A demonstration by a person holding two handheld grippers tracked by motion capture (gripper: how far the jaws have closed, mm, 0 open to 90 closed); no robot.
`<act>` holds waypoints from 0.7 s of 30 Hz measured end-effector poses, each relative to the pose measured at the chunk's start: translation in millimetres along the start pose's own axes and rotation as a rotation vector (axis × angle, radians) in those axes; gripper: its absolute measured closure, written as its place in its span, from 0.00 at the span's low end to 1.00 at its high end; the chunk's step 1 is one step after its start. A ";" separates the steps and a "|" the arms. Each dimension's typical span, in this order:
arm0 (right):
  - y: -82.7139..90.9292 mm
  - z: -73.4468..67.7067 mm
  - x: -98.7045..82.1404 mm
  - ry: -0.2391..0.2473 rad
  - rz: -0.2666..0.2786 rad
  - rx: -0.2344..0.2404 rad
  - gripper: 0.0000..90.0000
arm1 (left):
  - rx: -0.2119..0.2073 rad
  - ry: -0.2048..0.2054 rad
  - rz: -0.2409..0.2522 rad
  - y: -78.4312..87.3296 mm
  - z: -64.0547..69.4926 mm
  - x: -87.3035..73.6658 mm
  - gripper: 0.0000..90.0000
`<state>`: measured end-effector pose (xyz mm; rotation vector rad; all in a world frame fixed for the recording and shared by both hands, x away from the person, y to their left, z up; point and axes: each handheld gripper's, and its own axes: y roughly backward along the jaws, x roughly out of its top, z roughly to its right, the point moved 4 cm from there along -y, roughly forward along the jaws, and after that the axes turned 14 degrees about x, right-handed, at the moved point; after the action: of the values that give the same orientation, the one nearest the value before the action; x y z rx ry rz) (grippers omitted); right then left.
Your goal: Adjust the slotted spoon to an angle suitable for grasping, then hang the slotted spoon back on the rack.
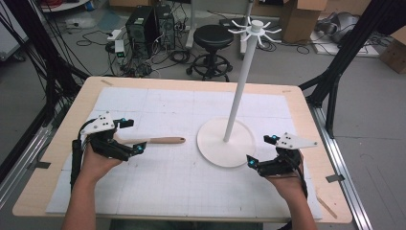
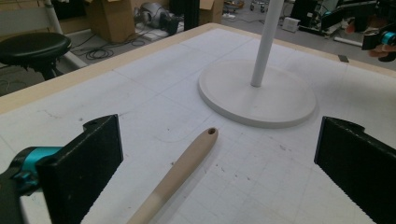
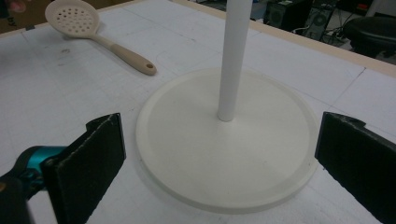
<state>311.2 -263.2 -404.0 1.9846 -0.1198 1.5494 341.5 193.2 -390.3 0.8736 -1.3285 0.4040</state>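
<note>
Lying flat on the white gridded mat (image 1: 167, 172), the skimmer (image 1: 158, 140) is at the left centre of the high view, its handle pointing right toward the stand (image 1: 226, 142). The handle is smooth beige, round in section, with a small hole at its tip. In the high view the left gripper (image 1: 128, 136) covers the head of the skimmer. The right gripper view shows this head at the upper left: a round, pale, shallow bowl full of small holes.

The left gripper has its jaws wide apart, one on each side of the handle without touching it; the left gripper view shows flat black pads with a rough surface and the handle running up between them. The right gripper (image 1: 261, 151) also has its jaws wide, with nothing held, at the lower right of the high view just beside the round base of the stand.

The stand is matte white: a flat disc with a raised rim and a thin straight pole. The high view shows curved hooks at the top of the pole.
</note>
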 end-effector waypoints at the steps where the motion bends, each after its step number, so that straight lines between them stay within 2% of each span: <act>1: 0.2 -0.1 0.1 -0.003 0.001 -0.001 0.00 | 0.000 -0.002 -0.005 -0.7 0.4 -0.5 0.02; 4: 1.4 0.4 0.3 -0.004 0.005 0.000 0.00 | -0.002 -0.007 -0.014 -2.5 0.6 -1.2 0.02; 10: 5.1 0.2 0.5 -0.001 0.013 -0.004 0.00 | 0.026 -0.033 -0.026 -3.7 -2.1 -2.3 0.02; 13: 5.6 -0.4 -0.2 -0.005 0.011 -0.006 0.00 | -0.001 -0.031 -0.021 -4.5 -2.0 -2.1 0.02; 15: 5.7 -0.3 -0.7 -0.003 0.012 -0.005 0.01 | -0.009 -0.049 -0.021 -6.9 -1.5 -0.6 0.02; 21: 9.1 -1.3 0.4 -0.001 0.019 -0.005 0.00 | 0.019 -0.092 -0.119 -24.3 -3.0 0.9 0.02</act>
<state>306.3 -269.7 -399.8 1.9858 -0.1426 1.5590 360.9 179.9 -397.1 0.9921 -1.3509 0.2871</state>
